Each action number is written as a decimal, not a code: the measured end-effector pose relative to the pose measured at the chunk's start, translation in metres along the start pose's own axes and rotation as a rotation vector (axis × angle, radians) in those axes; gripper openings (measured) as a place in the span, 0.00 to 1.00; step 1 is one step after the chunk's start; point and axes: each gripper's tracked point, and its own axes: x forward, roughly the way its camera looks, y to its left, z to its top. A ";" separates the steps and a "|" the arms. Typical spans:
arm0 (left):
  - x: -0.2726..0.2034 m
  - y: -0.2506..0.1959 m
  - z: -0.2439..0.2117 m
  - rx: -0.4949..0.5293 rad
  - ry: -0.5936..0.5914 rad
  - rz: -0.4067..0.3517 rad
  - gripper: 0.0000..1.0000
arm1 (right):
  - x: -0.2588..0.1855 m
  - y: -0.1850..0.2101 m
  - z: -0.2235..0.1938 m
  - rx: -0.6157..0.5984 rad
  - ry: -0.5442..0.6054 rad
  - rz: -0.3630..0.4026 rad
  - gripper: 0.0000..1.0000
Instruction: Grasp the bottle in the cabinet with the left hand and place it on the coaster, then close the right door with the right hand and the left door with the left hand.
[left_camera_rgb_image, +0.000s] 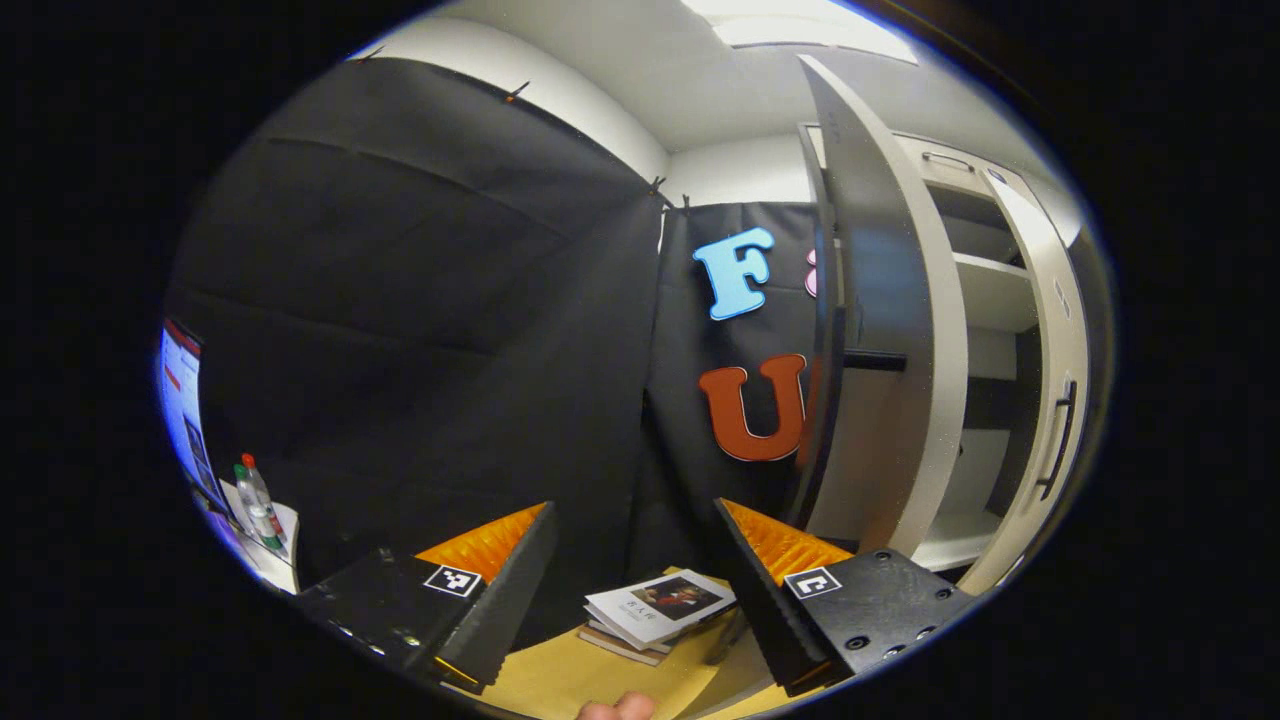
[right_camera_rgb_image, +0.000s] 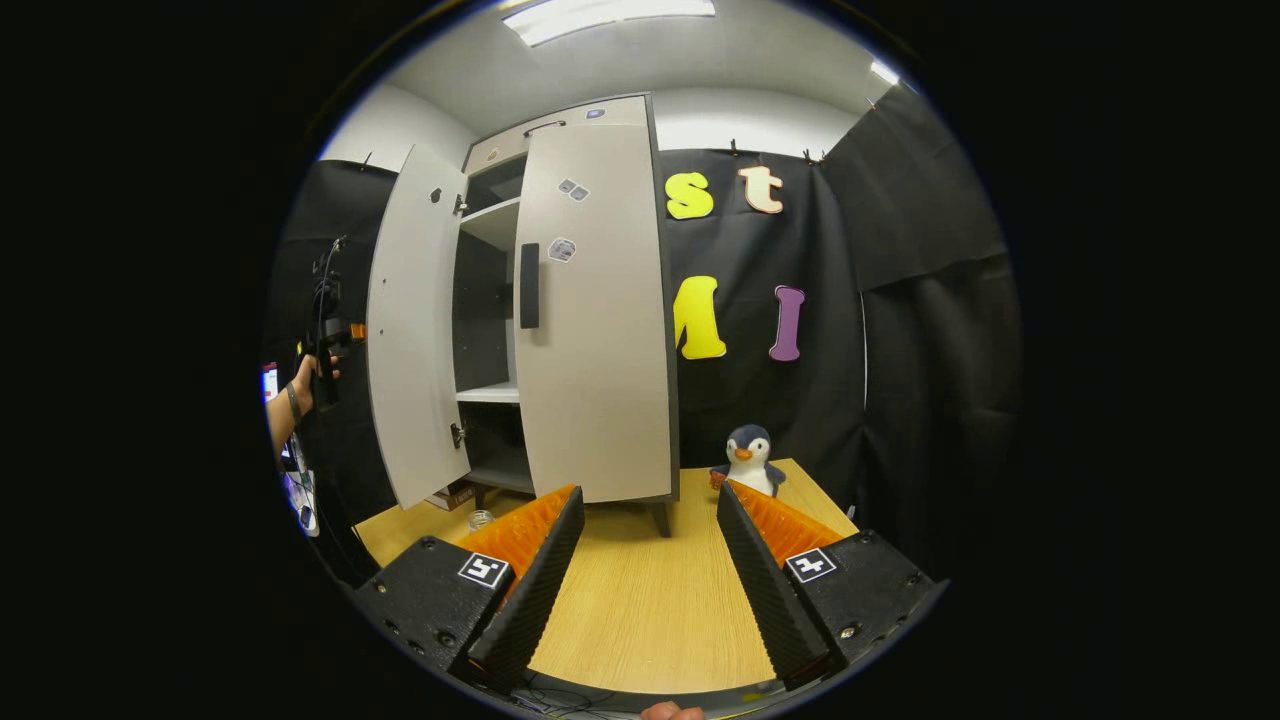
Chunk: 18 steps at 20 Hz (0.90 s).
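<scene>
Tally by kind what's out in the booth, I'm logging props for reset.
Cabinets: 1
Cabinet doors: 2, left door and right door
Plush penguins: 1
Book stacks: 1
Side-table bottles: 2
Total: 7

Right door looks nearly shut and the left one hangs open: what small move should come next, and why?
Probably the left gripper should swing right, onto the outer face of the left door, and push it shut. The right door already covers its half of the cabinet, the left door stands wide open, and the left gripper is open and empty just beside that door's edge.
</scene>
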 end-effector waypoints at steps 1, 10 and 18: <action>-0.001 -0.003 0.000 0.015 -0.004 -0.003 0.94 | 0.001 0.002 0.001 0.003 -0.006 0.008 0.83; -0.024 -0.062 0.000 -0.036 -0.004 -0.126 0.94 | -0.002 -0.003 0.004 0.017 -0.010 0.008 0.83; -0.038 -0.147 0.004 -0.073 -0.022 -0.308 0.99 | -0.012 -0.025 0.010 0.023 -0.025 -0.050 0.83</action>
